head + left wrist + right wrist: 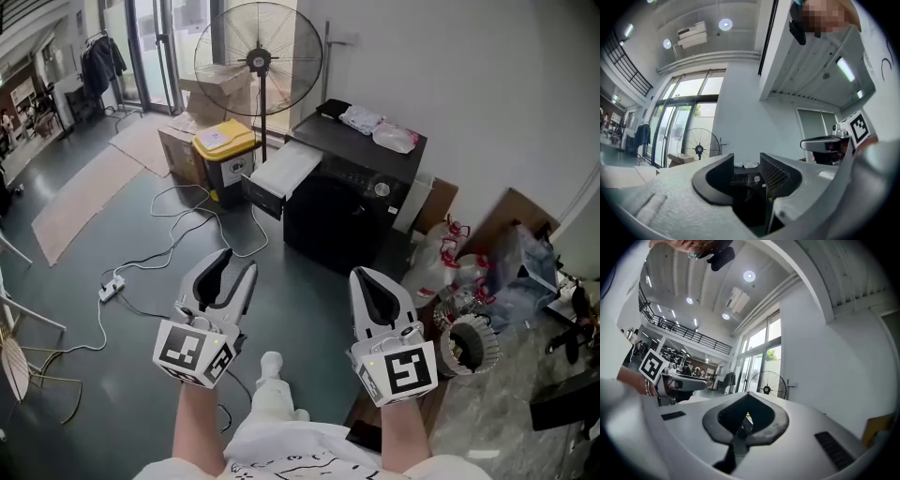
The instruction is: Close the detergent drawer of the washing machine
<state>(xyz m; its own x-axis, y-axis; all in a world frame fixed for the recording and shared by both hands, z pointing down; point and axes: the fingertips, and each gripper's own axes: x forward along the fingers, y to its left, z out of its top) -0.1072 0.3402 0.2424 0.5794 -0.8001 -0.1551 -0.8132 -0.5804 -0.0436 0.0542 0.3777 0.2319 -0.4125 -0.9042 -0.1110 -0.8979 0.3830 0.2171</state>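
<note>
**Left gripper [229,266] half open, right gripper [369,275] closed, detergent drawer [284,171] pulled out**

Both grippers are held out in front of the person, low in the head view, side by side and apart from each other. They point roughly level towards a black washing machine [342,220] that stands against the white wall. They touch nothing.

In the left gripper view its jaws stand moderately apart. Nothing is between them, and the gap frames only the distant front of the machine [746,178]. In the right gripper view the jaws are drawn together, leaving a thin slit and gripping nothing.

The detergent drawer is a pale tray at the upper left corner of the machine's front. It is slid far out and juts towards the left of the head view, over the floor [309,314]. It is well apart from both grippers, with bare floor in between.

Two white bundles [394,138] lie on top of the machine. Just beyond the drawer's outer end stands a yellow-lidded bin [225,139], with a cardboard box [180,150] beside it. A pedestal fan [259,61] rises behind them. A power strip [112,289] lies on the floor to the left, and its white cable trails towards the bin.
</note>
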